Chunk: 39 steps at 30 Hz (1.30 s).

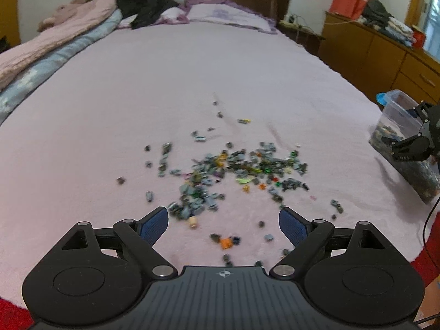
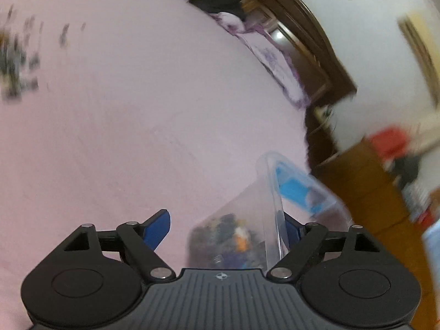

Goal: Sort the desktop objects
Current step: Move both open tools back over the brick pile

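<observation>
Left gripper [image 1: 223, 221]: jaws wide, holding nothing, above the near edge of the scattered toy bricks [image 1: 233, 165] at frame centre on the pink bedspread [image 1: 165, 82]. Right gripper [image 2: 227, 227]: jaws wide, straddling the wall of the clear plastic box [image 2: 271, 192], lower right; blurred bricks inside.

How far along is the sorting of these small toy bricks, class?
Done: some bricks already lie in the clear plastic box. In hand: nothing; the right gripper straddles the box wall, open, and the left gripper is open. Left: the scattered bricks on the bed.
</observation>
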Available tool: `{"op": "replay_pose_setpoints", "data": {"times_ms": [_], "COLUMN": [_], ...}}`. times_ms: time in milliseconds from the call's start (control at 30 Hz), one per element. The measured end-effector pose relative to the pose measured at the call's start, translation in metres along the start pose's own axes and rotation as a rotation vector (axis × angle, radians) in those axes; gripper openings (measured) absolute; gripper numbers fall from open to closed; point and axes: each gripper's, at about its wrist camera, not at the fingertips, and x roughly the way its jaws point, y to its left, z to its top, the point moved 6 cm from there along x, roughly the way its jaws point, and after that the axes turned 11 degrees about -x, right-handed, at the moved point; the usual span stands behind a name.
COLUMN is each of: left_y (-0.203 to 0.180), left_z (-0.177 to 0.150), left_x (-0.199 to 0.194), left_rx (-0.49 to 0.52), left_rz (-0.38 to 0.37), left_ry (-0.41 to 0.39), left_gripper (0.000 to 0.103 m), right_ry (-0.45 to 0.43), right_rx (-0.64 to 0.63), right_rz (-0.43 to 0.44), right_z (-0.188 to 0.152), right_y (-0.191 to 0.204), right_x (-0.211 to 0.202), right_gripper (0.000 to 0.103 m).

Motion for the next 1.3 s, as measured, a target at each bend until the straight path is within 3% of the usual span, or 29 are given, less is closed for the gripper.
{"op": "replay_pose_setpoints", "data": {"times_ms": [33,133,300,367,500,567,667,767,800,967,1033,1067,1300], "left_y": [0.005,0.018,0.038,0.044,0.05,0.053,0.056,0.054,0.051,0.034,0.025,0.022,0.014], "left_z": [0.0,0.0,-0.002,-0.003,-0.006,-0.009,-0.013,-0.017,-0.018,-0.027,-0.028,-0.027,0.006], "left_x": [-0.002,-0.006,-0.005,-0.003,-0.003,-0.003,0.0,0.005,0.007,0.017,0.026,0.03,0.084], "left_rx": [-0.014,-0.052,-0.114,-0.125,-0.094,-0.069,-0.044,-0.029,-0.016,0.068,0.111,0.131,0.198], "left_rz": [0.004,0.015,0.026,0.031,0.058,0.088,0.107,0.096,0.09,0.053,0.047,0.052,0.137], "left_ry": [-0.002,-0.013,-0.01,-0.007,-0.009,-0.005,0.003,0.017,0.021,0.043,0.041,0.035,-0.04], "left_gripper": [0.088,0.089,0.091,0.091,0.091,0.092,0.094,0.094,0.094,0.098,0.098,0.098,0.099], "right_ry": [0.007,0.078,0.116,0.103,0.054,0.033,0.0,-0.141,-0.175,-0.281,-0.265,-0.251,-0.084], "right_rx": [-0.033,-0.089,0.032,0.104,0.238,0.274,0.167,0.112,0.137,0.39,0.477,0.496,0.535], "right_rz": [-0.041,-0.181,-0.21,-0.165,-0.046,0.006,-0.039,-0.138,-0.131,0.143,0.318,0.366,0.542], "right_z": [0.002,0.012,0.073,0.103,0.16,0.186,0.219,0.245,0.247,0.231,0.224,0.218,0.14], "right_y": [0.0,-0.005,-0.021,-0.015,0.008,0.02,0.033,0.032,0.03,0.022,0.033,0.041,0.149], "right_x": [0.005,0.019,-0.002,-0.015,-0.037,-0.047,-0.073,-0.129,-0.147,-0.201,-0.203,-0.202,-0.207], "right_gripper": [0.066,0.052,0.042,0.045,0.076,0.082,0.085,0.096,0.098,0.103,0.102,0.102,0.094]}}
